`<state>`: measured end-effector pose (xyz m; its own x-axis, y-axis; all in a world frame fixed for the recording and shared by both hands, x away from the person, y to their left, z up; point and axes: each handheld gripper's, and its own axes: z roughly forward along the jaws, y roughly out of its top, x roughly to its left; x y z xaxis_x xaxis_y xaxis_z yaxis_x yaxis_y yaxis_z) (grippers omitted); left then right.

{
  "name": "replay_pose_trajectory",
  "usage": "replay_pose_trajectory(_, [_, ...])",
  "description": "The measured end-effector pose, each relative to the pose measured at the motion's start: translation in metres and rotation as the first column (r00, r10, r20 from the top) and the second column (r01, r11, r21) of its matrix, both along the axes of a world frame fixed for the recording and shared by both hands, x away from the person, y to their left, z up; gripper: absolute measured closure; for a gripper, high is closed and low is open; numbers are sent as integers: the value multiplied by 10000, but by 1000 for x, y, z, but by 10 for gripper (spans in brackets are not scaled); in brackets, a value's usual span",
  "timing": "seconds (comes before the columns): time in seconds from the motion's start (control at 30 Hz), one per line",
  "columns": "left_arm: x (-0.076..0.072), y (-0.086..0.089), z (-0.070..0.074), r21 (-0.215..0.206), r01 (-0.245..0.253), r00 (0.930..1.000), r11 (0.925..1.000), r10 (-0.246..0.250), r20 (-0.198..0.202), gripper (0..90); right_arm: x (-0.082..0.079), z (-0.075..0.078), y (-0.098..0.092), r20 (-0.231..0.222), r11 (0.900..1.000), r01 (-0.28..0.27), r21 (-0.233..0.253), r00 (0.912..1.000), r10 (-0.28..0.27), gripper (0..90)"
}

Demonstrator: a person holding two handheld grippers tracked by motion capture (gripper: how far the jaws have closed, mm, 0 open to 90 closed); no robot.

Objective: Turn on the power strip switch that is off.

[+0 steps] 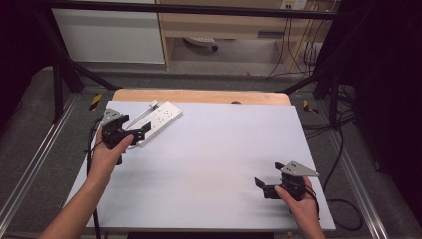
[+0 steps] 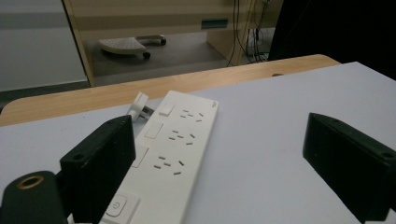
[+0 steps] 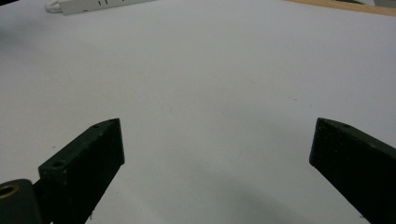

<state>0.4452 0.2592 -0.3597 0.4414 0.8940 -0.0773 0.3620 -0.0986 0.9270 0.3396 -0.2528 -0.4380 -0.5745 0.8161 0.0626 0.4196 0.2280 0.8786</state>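
Observation:
A white power strip (image 1: pixel 159 120) lies at an angle on the far left of the white table mat (image 1: pixel 209 164). It has three socket rows, small rocker switches and a power button (image 2: pixel 177 144). A white plug (image 2: pixel 139 106) lies at its far end. My left gripper (image 1: pixel 140 130) is open at the strip's near end, its left jaw over the strip's edge and nothing held. My right gripper (image 1: pixel 266 185) is open low over the bare mat at the near right; the strip (image 3: pixel 93 4) shows far off in the right gripper view.
A wooden table edge (image 1: pixel 199 96) runs along the back of the mat. Beyond it stand a light wooden cabinet (image 1: pixel 224 25) and a white panel (image 1: pixel 109 35). Cables (image 1: pixel 343 149) hang at the right side. Metal frame rails flank the table.

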Motion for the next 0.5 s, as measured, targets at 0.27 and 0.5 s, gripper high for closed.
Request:
replay_pose_trajectory(0.27, [14,-6,-3,116,-172,9998,9998,173,-56,98,0,0,-1,7,10000,-2,-7,10000,2,35])
replay_pose_trajectory(0.5, [25,-9,-7,306,-317,9994,9990,321,-145,103,-1,1,0,29,10000,-45,44,10000,45,35])
